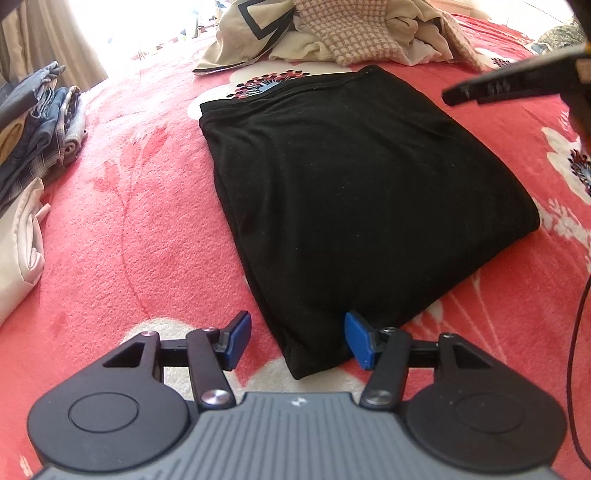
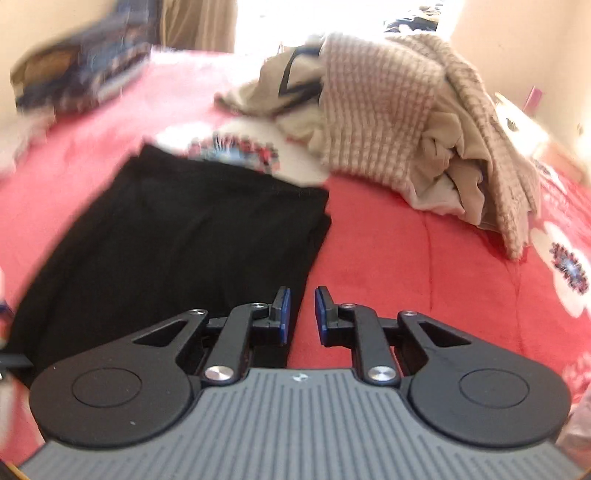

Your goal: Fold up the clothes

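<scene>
A red floral blanket (image 1: 129,206) covered the bed. The left gripper (image 1: 297,345) stood spread around the folded black garment's (image 1: 351,192) near corner; the right gripper (image 2: 302,316), nearly closed and empty, hovered beside its edge. Pinching one layer might undo the fold.

Left wrist view is looking steeply down from just above the red blanket (image 1: 122,221), sitting close at the near corner of the folded black garment (image 1: 351,192), facing the clothes heap (image 1: 332,33). Right wrist view is looking down less steeply from that garment's right edge (image 2: 177,236), motion-blurred. Both are sharing the garment, blanket, unfolded heap (image 2: 406,129) and folded stack (image 1: 40,122) at left.
</scene>
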The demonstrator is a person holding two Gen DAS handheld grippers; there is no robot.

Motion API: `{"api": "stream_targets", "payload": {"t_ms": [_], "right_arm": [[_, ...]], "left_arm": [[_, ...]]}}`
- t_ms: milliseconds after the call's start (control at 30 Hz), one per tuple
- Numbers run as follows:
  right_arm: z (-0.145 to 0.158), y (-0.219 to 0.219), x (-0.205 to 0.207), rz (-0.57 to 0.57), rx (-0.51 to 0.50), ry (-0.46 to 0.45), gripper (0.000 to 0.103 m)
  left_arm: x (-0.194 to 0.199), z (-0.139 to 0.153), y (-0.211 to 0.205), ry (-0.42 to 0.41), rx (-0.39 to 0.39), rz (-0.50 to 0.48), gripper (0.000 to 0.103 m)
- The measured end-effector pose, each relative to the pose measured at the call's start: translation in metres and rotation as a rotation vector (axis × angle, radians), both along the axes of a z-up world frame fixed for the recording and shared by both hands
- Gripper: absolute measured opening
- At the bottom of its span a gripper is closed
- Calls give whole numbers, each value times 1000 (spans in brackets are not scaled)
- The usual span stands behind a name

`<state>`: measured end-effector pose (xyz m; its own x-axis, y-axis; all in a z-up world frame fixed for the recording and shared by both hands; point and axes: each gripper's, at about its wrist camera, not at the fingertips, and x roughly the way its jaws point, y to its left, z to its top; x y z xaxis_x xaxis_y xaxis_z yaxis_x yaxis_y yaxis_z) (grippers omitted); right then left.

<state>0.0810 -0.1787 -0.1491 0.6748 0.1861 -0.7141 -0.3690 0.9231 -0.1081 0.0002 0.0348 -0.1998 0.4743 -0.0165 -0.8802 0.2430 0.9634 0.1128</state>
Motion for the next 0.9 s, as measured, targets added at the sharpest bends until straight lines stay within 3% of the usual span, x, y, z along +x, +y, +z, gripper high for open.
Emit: {"api": "stream_targets", "payload": {"t_ms": [133, 233, 700, 800, 900], "right_arm": [[-3, 12, -9, 95, 67, 40, 14], [-16, 25, -9, 129, 38, 78, 14], [-26, 2, 9, -74, 36, 86, 14], [-15, -4, 5, -95, 43, 35, 14], [1, -12, 1, -99, 83, -14, 14]], "left_arm": [[-1, -1, 0, -4, 5, -3, 58], [-1, 0, 0, -4, 5, -3, 58], [-1, 2, 3, -11, 12, -17, 59], [-7, 12, 15, -76, 48, -15, 58], [-6, 24, 26, -197, 106, -12, 61]]}}
